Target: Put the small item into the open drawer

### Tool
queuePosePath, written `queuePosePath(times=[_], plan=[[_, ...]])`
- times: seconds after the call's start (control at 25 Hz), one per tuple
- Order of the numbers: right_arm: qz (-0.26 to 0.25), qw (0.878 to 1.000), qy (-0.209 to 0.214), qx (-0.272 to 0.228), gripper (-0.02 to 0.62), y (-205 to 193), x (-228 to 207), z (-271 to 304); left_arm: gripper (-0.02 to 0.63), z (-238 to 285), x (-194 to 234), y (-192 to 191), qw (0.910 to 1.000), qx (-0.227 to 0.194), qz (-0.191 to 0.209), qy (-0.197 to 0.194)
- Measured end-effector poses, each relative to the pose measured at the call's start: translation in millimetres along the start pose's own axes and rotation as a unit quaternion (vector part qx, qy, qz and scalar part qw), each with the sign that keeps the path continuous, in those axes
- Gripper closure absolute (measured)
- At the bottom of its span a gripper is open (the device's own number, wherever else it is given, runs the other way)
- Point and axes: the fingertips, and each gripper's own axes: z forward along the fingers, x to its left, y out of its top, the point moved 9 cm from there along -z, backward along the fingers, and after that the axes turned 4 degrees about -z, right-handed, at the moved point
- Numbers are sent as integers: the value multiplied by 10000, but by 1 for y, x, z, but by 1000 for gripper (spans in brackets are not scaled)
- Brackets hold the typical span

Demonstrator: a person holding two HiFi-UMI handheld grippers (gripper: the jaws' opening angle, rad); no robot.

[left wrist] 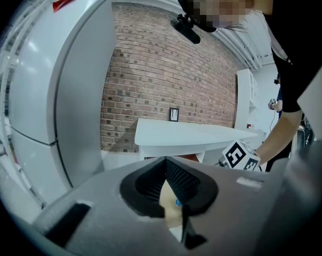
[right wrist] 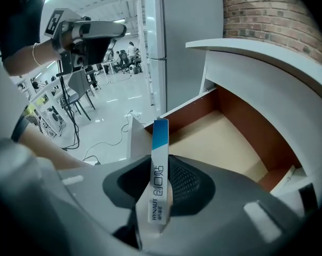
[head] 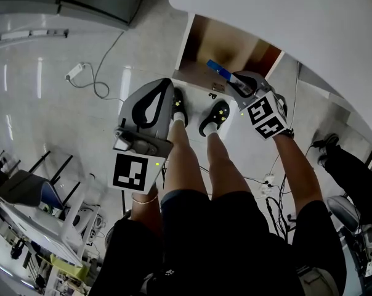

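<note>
The carry was in hand, and the release had not yet come. The right gripper (head: 230,78) had its jaws closed on the small item, a slim white-and-blue box (right wrist: 158,180). The box stood on end between the pads, its blue tip pointing away from the gripper. It hung just above the front edge of the open drawer (right wrist: 219,137), which stuck out from under the edge of the white bench (head: 284,17), so the box was not yet inside. The next move probably called for reaching a little further in and lower, until the box was over the tan floor, and only then parting the jaws. The left gripper (head: 167,91) was held well apart from the drawer, off to the side. Its jaws met at the tips, with only a thin sliver of light between them and nothing held. The back of the drawer was hidden under the bench top. The box's lower end was buried between the right pads. The tan patch and blue speck seen through the left jaws could not be identified.
</note>
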Motion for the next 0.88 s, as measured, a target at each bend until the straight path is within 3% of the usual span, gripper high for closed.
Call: queuePosePath(times=[0.88], plan=[[-378, 9969, 361, 592, 489, -13, -8, 43, 607, 10, 14, -13, 9995, 261, -153, -2]])
